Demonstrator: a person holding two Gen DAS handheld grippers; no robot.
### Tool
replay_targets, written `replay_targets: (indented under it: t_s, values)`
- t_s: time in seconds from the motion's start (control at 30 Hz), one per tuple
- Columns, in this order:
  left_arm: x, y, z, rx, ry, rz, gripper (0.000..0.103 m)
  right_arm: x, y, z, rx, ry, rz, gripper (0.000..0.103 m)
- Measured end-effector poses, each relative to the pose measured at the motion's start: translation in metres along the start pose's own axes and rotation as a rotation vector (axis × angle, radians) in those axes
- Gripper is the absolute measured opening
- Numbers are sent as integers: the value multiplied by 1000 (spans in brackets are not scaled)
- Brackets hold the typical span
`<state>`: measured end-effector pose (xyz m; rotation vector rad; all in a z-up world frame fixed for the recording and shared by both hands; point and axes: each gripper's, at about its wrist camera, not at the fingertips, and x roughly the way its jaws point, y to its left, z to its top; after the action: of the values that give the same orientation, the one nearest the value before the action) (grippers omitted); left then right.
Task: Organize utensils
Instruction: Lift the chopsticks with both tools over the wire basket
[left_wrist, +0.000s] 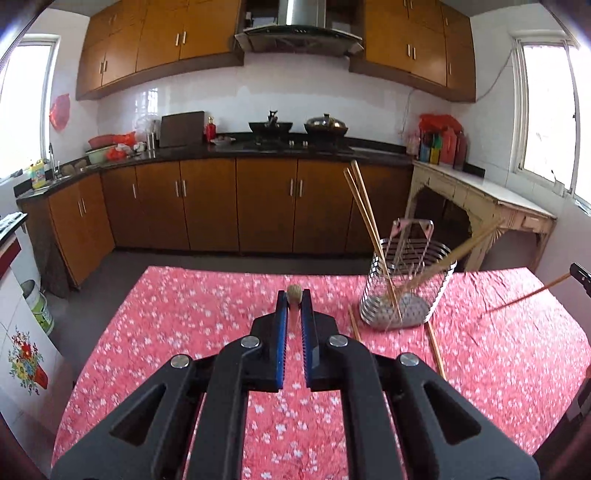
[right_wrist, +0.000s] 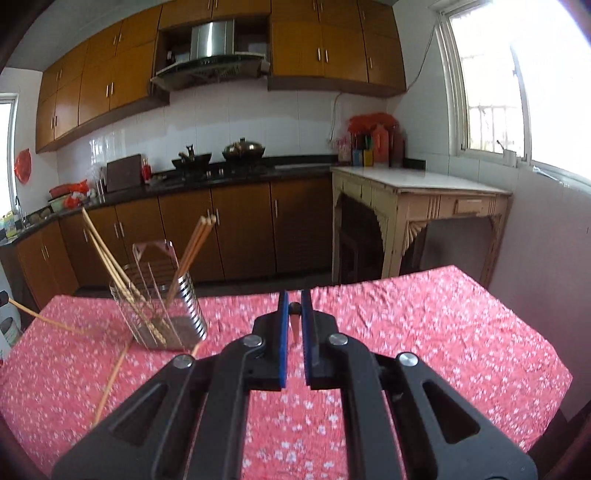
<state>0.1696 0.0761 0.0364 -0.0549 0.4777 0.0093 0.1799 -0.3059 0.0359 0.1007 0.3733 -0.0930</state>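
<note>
Nearest the left wrist camera, the left gripper (left_wrist: 294, 294) had its two blue-padded fingers (left_wrist: 281, 332) nearly together, pinching one chopstick seen end-on as a round tan tip. The right gripper (right_wrist: 294, 293) was closed the same way on one darker chopstick, its pointed end showing between the pads. From the other camera each held chopstick appeared as a single slanted stick above the cloth: the left-held chopstick (right_wrist: 48, 320) and the right-held chopstick (left_wrist: 524, 295).

Below lay one table under a red floral tablecloth (left_wrist: 184, 332). Two loose chopsticks (left_wrist: 436, 347) lay flat on it, just in front of the holder, one at each side.

Behind them stood one slotted metal holder (left_wrist: 441, 280), upright on the cloth. Two chopsticks (left_wrist: 364, 206) in it leaned left; another bunch (right_wrist: 201, 236) leaned right, about three, too blurred to count surely.

Farther off were one pale side table (right_wrist: 424, 184), one dark counter (left_wrist: 221, 151) with two pans (left_wrist: 325, 127) on the stove, and one range hood (left_wrist: 301, 22)
</note>
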Motion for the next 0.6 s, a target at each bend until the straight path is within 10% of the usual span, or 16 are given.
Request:
replay_targets:
  t_s: [0.6]
  values:
    - [-7, 4, 31, -12, -54, 18, 7, -11, 11, 51, 58, -39, 108, 7]
